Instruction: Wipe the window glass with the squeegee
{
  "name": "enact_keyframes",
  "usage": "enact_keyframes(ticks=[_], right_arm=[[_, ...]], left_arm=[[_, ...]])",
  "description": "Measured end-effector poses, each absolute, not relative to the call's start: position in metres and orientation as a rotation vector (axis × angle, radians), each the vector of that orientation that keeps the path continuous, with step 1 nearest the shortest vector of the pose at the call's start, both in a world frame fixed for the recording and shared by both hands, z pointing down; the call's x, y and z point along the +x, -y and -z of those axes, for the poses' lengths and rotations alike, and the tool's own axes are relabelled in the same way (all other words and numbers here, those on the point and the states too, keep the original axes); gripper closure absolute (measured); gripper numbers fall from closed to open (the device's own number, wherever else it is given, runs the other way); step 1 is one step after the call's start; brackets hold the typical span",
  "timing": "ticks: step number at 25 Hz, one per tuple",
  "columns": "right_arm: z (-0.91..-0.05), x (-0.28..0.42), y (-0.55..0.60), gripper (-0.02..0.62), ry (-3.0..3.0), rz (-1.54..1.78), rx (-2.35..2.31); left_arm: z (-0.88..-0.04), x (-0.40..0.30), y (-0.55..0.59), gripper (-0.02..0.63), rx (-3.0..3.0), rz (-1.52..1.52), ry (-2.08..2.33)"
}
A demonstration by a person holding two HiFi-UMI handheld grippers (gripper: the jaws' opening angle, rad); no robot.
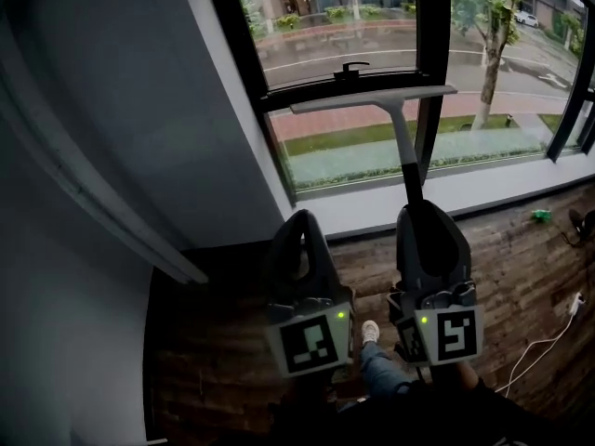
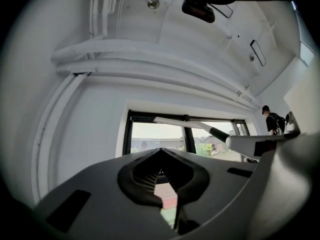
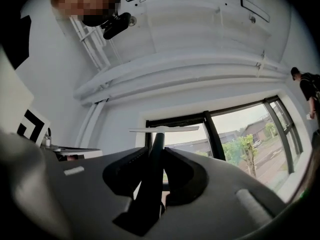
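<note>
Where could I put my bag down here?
The white sill right of the squeegee handle looks bare, and so does the wood floor left of the left tool. The far right floor is crowded: a green object, a white cable.

The wooden floor (image 1: 521,268) bears a white cable (image 1: 539,344) and green object (image 1: 541,215).
</note>
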State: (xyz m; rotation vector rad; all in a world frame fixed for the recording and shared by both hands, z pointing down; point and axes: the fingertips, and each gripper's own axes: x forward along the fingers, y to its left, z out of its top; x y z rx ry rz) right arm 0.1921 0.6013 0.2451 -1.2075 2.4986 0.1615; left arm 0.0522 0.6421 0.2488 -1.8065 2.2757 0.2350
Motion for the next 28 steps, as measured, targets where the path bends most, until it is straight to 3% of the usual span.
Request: enact_keyframes(ticks=[8,19,28], right_arm=[[-0.208,0.128,-0.438,0.500,-2.477,-0.194,-1.128],[-0.212,0.044,-0.313,0.500,-2.516,-0.172,-1.079],[-0.191,-0.059,-0.207,0.500,-2.463,-0.210,-1.079]], left_arm=[[-0.203,-0.013,-0.493,0.606,-1.655,-0.278,-2.294],[-0.217,-0.086,-0.368,0.606,-1.643,-0.150,-2.338],[-0.203,-0.186,-0.255,0.606,-1.637,-0.093,-2.310]])
